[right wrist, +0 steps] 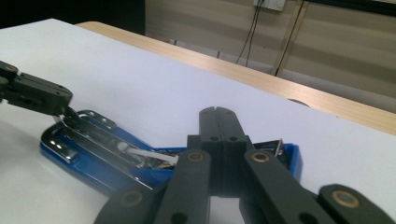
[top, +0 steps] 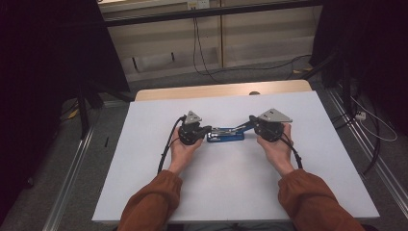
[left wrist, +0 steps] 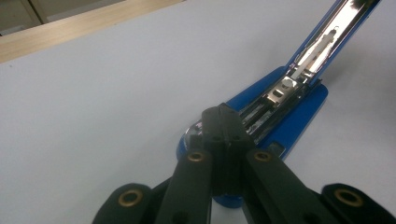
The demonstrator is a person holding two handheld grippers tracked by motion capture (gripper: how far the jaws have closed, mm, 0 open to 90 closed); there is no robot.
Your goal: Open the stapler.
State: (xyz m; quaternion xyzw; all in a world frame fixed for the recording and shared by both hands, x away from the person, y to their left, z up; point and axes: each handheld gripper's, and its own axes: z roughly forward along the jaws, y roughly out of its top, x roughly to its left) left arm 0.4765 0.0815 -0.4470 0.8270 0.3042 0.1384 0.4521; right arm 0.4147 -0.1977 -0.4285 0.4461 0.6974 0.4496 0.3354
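- Lying open on the white bench (top: 144, 192), the blue stapler (top: 226, 136) sits between the two grippers.
- Left gripper (left wrist: 223, 122) — jaws pressed together, their tips on the stapler's front end, its raised arm (left wrist: 327, 37) slanting away beyond them.
- Right gripper (right wrist: 218, 122) — jaws pressed together over the stapler's other end; whether they pinch any part of it I cannot tell.
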